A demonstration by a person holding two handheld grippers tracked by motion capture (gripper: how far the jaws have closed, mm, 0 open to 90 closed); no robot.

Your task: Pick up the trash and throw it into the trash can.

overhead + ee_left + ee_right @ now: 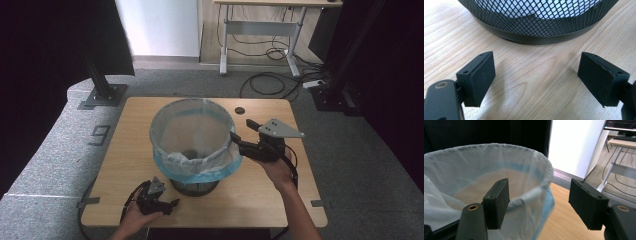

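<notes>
- We see a black mesh bin [195,186] standing near the middle of the wooden table [135,115], lined with a thin white bag [192,132] whose blue-tinted edge folds over the rim and hangs down the outside.
- Our left gripper [172,204] rests low at the table's near edge, just beside the bin's base; its jaws stand wide apart with nothing between them (the left gripper view shows bare wood in the gap and the mesh wall [534,17] just ahead).
- Our right gripper [234,137] is raised at the bin's right side, level with the rim, and its jaws are spread too.
- In the right gripper view one jaw sits in front of the bag's [486,170] rim and the other hangs clear to the side over the table [559,220]; we cannot tell whether the near jaw touches the plastic.
- A small dark round mark [240,109] lies on the table behind the bin.
</notes>
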